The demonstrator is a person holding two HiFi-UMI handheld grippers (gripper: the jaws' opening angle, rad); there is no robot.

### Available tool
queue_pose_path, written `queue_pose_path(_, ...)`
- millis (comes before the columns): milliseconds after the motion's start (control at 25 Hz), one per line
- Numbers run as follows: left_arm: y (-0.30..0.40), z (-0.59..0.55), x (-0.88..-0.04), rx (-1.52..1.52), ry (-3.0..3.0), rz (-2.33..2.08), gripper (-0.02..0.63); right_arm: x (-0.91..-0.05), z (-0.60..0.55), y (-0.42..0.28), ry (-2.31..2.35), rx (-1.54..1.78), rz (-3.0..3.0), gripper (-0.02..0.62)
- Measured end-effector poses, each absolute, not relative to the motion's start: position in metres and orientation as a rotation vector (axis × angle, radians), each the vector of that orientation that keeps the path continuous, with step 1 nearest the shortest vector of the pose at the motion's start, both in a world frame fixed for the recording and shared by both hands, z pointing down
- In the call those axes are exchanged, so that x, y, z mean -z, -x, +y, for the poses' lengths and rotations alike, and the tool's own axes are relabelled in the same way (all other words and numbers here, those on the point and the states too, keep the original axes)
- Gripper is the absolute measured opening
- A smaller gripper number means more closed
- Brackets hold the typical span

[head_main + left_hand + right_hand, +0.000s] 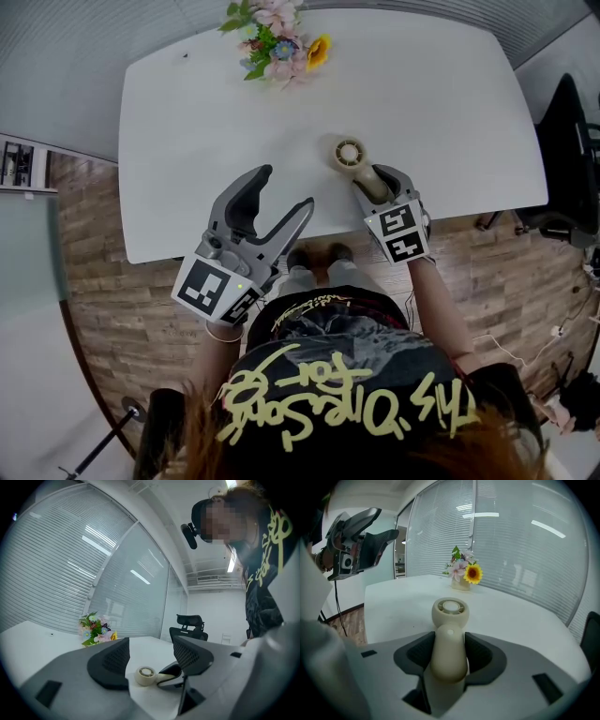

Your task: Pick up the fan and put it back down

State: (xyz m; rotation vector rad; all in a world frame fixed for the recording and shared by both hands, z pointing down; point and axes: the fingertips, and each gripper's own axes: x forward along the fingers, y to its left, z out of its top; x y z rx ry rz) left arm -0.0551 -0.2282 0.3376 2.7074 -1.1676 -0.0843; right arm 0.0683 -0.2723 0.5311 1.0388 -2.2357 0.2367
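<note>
White counter (187, 141), and my right hand-held gripper (449, 651) is clamped on the fan (449, 620), which points straight out ahead; left hand-held gripper (285, 187) hangs open, farther off.

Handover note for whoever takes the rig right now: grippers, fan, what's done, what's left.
Left gripper: open and empty, held over the near edge of the white table.
Right gripper: shut on the handle of the cream handheld fan.
Fan: its round head points away from the person, low over the table's near side. I cannot tell whether it touches the surface.
Done: the grip on the handle is taken.
Left: lift the fan clear, set it back down, release.
The flower bunch stands at the far edge, apart from the fan.
</note>
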Motion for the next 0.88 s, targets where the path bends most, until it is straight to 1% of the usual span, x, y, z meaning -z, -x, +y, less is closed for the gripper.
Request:
queue_pose_path(120,0.056,-0.228,-0.336,0.081,-2.713,-1.166,0.281,-0.529,-0.270,-0.065,-1.031,-0.233,-2.257,0.204)
queue_pose_path(280,0.059,-0.229,-0.334,0.081,-2.716,-1.171,0.281,-0.514,-0.273,-0.067,-1.075,-0.218,-2.297,0.204)
queue_pose_path(880,0.067,-0.233,-0.314,0.121,-2.744,-1.235,0.281,-0.420,-0.281,-0.062,-1.191,-0.083,-2.492,0.204)
